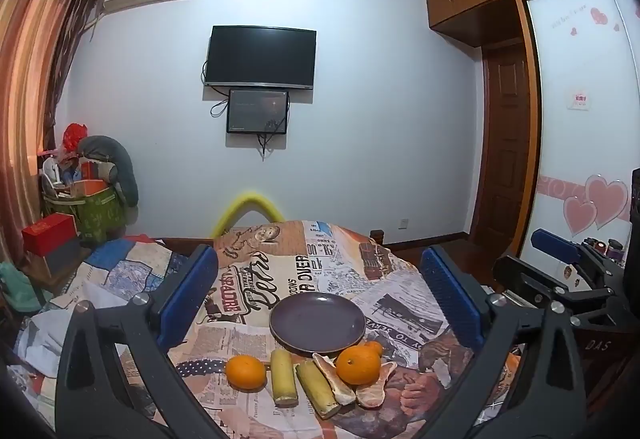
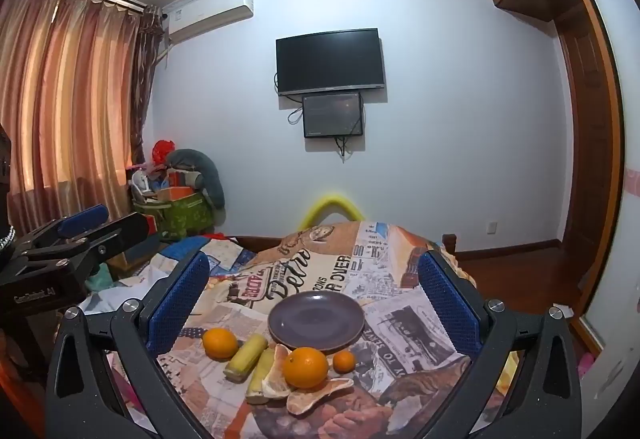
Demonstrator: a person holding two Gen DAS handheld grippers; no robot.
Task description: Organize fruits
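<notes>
A dark purple plate (image 1: 318,323) (image 2: 316,319) sits bare on the newspaper-print cloth (image 1: 256,279). In front of it lie one orange (image 1: 245,371) at the left, two yellow-green stalk pieces (image 1: 284,377), pale peeled citrus segments (image 1: 334,379), a large orange (image 1: 358,364) and a small orange (image 2: 344,361). My left gripper (image 1: 318,251) hovers open above and before the fruit, with nothing between its blue pads. My right gripper (image 2: 313,257) is beside it on the right, also open and holding nothing, aimed at the same plate.
The cloth covers a rounded surface that drops away at the far edge, where a yellow foam arc (image 1: 248,205) sticks up. A pile of bags and boxes (image 1: 88,195) stands at the left wall. A wardrobe (image 1: 580,119) and wooden floor lie to the right.
</notes>
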